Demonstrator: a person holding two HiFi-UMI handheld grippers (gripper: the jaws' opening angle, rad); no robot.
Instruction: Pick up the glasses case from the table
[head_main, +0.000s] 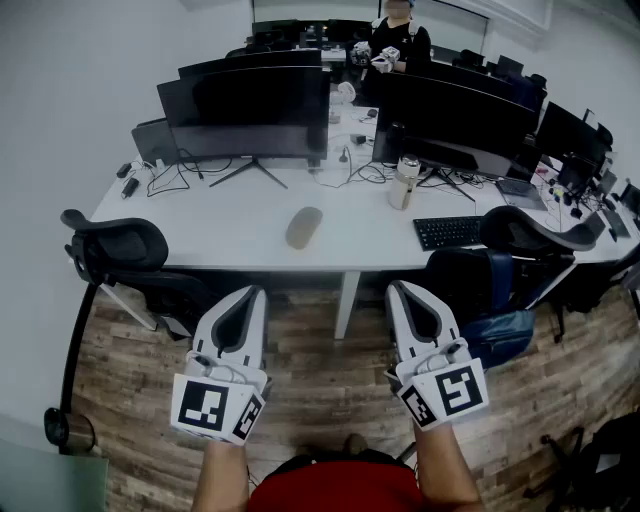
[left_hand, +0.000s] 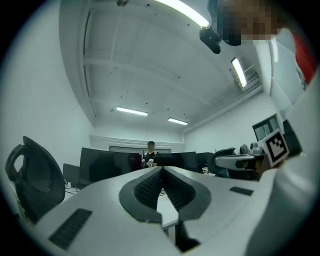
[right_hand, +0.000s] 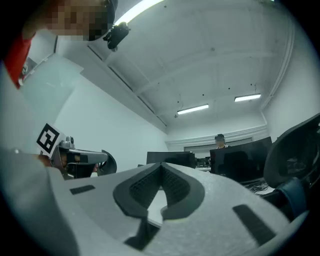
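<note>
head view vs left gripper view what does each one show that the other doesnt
Only the head view shows the glasses case lying on the white table, the keyboard and the wooden floor.

Only the left gripper view shows the ceiling lights.

Both show the left tongs, shut with nothing between them, the right tongs, the monitors, the black chair and the person at the back.
</note>
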